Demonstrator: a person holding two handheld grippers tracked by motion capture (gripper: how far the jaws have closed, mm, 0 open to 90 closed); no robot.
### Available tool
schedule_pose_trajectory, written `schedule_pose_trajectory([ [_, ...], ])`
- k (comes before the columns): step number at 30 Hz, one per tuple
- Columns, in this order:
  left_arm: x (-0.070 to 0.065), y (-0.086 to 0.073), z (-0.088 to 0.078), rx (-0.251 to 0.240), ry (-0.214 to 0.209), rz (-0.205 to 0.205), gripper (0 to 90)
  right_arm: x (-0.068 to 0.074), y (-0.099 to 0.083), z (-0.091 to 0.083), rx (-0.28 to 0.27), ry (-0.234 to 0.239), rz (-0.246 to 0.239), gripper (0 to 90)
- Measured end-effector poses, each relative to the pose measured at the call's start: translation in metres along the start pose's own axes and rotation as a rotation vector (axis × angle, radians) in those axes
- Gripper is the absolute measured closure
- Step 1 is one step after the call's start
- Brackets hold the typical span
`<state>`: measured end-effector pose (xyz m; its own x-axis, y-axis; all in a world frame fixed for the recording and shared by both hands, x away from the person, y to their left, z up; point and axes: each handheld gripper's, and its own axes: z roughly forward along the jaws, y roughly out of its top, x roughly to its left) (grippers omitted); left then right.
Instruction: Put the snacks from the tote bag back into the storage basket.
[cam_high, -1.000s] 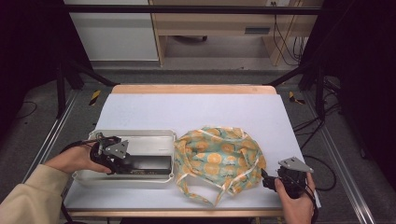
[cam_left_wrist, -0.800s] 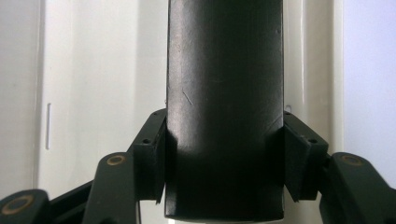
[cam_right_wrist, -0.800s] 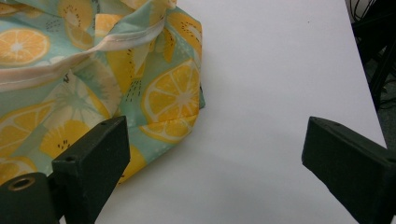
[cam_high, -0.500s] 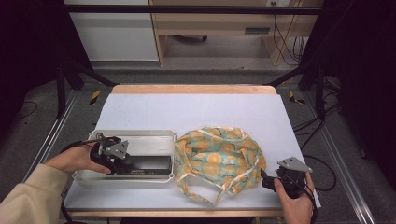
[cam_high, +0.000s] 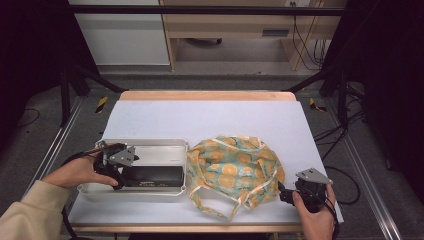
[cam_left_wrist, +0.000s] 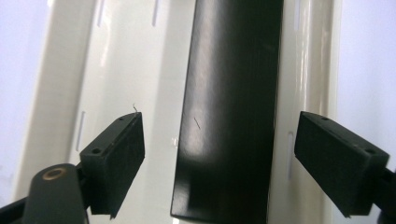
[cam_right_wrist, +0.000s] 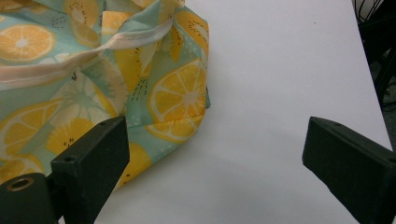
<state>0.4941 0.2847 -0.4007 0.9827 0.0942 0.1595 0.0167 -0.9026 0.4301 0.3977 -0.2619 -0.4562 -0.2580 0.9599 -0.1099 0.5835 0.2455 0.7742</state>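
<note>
High view looks down over the table (cam_high: 210, 120); each gripper view sits close, sharing tray (cam_left_wrist: 130, 70) and bag (cam_right_wrist: 93, 84).

Black tongs (cam_high: 119, 172) with grey three-cornered plates, black cables; a cream, perhaps knitted, sleeve (cam_high: 27, 210).

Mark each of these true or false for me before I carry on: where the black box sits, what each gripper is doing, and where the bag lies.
1. The black box lies inside the white tray. True.
2. The left gripper is clamped on the black box. False: its jaws have just been opening and stand apart on either side of the box, not pressing it.
3. The fruit-print bag lies on the table to the right of the tray. True.
4. The right gripper holds the bag's strap. False: its jaws are open over bare table, with the bag's corner beside one jaw.
5. The bag sits in the tray. False: it lies on the table beside it.
</note>
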Motion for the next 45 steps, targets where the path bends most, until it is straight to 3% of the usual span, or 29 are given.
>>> schedule_pose_trajectory([
  [3, -0.001, 0.003, -0.002, -0.029, 0.012, -0.020, 13.9, 0.000, 0.000, 0.000, -0.002, -0.001, -0.002, 7.8],
  [22, -0.017, 0.032, 0.001, -0.051, 0.026, -0.019, 7.0, 0.000, 0.000, -0.001, -0.001, 0.002, -0.006, 7.8],
  [29, -0.023, 0.047, 0.001, -0.088, 0.061, -0.043, 7.1, -0.001, 0.000, -0.001, -0.004, 0.004, -0.006, 7.8],
  [34, -0.026, 0.057, 0.001, -0.083, 0.078, -0.055, 7.1, -0.001, 0.000, -0.001, -0.005, 0.005, -0.008, 7.8],
  [45, -0.032, 0.078, 0.005, -0.165, 0.134, -0.166, 7.6, -0.001, 0.000, -0.001, -0.004, 0.004, -0.009, 7.8],
])
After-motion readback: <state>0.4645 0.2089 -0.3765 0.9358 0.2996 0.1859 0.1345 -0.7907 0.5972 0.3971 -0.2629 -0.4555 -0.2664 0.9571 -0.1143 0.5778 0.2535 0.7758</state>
